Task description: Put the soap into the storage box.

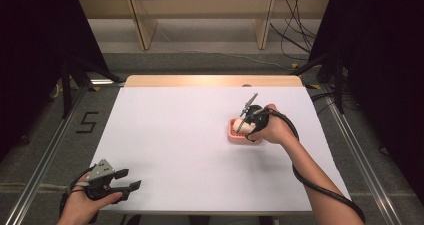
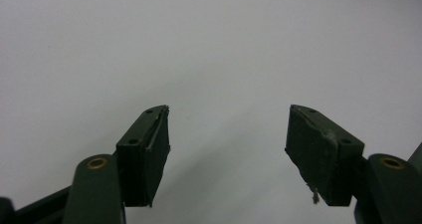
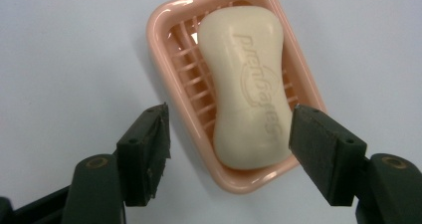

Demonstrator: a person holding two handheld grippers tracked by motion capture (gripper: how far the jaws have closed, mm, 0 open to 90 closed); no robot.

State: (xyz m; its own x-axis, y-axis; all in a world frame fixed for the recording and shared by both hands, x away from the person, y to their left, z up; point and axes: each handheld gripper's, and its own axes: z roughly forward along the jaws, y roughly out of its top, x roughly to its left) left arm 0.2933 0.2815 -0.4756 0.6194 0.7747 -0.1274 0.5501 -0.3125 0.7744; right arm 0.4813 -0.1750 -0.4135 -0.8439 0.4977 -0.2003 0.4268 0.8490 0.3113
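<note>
Pink soap dish (image 3: 171, 30) cradled the cream soap bar (image 3: 246, 89) mid-table — my right gripper (image 3: 229, 139) hung wide above it, gripping nothing, while my left gripper (image 2: 226, 144) idled wide and empty by the near edge.

The white worktop (image 1: 190, 150) is brightly and evenly lit from above, while the room around it falls to near black. Close to the right gripper (image 3: 229, 157), the soap (image 3: 246, 89) carries soft highlights and the pink dish (image 3: 164, 45) a small glare; shadows stay faint, edges slightly soft.
</note>
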